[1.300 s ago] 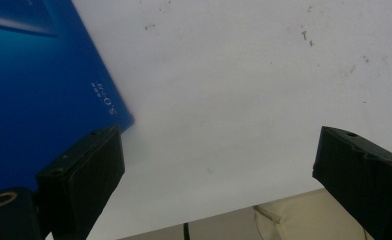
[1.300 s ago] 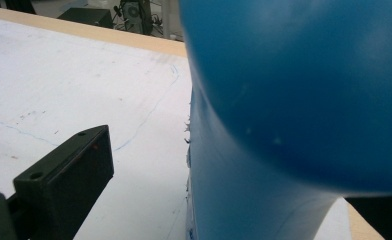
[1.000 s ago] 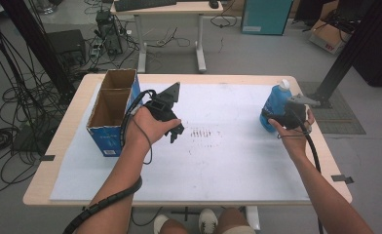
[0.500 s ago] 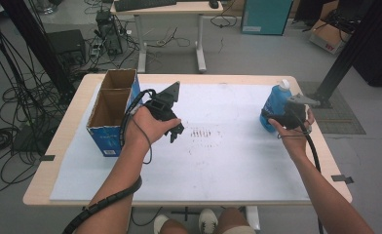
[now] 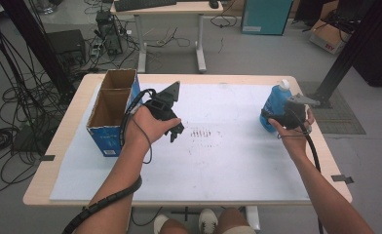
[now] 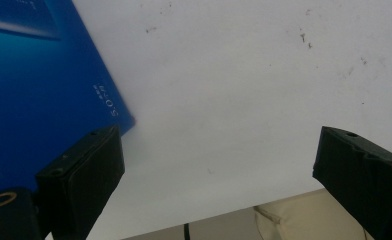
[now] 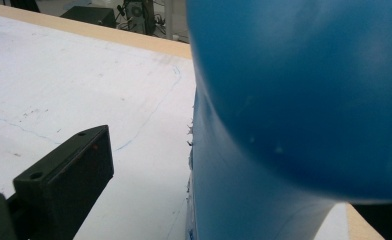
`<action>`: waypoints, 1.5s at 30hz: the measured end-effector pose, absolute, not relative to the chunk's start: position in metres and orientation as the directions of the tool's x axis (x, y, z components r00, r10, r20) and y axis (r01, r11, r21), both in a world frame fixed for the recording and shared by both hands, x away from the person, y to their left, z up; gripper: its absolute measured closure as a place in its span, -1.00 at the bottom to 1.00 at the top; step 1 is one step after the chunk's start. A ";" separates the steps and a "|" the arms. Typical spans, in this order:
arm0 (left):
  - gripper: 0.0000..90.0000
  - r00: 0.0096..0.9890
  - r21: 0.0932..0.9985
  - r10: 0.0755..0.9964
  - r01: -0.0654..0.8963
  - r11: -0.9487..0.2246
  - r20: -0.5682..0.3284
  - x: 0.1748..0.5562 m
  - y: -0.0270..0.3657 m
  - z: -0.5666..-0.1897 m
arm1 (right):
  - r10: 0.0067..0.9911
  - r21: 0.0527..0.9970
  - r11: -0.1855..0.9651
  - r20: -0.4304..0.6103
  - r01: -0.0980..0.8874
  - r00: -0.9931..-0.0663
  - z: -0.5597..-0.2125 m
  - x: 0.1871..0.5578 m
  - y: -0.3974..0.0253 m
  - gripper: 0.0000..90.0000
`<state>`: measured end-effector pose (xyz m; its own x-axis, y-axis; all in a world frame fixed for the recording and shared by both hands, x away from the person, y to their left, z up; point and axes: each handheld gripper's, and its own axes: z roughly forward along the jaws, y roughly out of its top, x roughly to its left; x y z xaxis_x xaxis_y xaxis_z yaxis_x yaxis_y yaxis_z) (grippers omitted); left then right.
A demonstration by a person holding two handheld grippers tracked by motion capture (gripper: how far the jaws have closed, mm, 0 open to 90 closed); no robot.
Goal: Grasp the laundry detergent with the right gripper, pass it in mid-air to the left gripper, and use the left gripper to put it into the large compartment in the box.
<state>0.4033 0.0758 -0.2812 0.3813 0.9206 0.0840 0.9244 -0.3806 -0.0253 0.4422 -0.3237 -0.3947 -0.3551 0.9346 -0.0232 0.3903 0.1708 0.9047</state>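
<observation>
Staying put — right gripper [image 5: 276, 118] around blue bottle [image 5: 274, 104], grip unclear; left gripper [image 5: 175, 132] wide open.

- Light wooden table [image 5: 72, 141], pale edge bare along the left and near sides.
- White sheet [image 5: 218, 165] spread over most of the top, lying flat, scuffed with a patch of small dark marks [image 5: 201, 132] near the middle.
- Open cardboard box [image 5: 112, 111] with blue sides, two compartments, standing on the sheet's left part.
- Blue bottle [image 5: 275, 103] with a white cap, upright near the right edge, well apart from the box.
</observation>
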 end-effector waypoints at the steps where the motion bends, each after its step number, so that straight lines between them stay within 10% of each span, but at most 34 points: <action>1: -0.85 0.380 -0.022 0.921 0.925 -0.379 0.085 0.403 0.076 -0.281 | 0.935 0.905 0.168 -0.021 0.391 -0.354 -0.395 0.442 -0.324 -0.99; 45: -0.86 0.381 -0.023 0.920 0.924 -0.381 0.090 0.403 0.076 -0.278 | 0.924 0.906 0.176 -0.017 0.386 -0.381 -0.396 0.443 -0.320 -0.99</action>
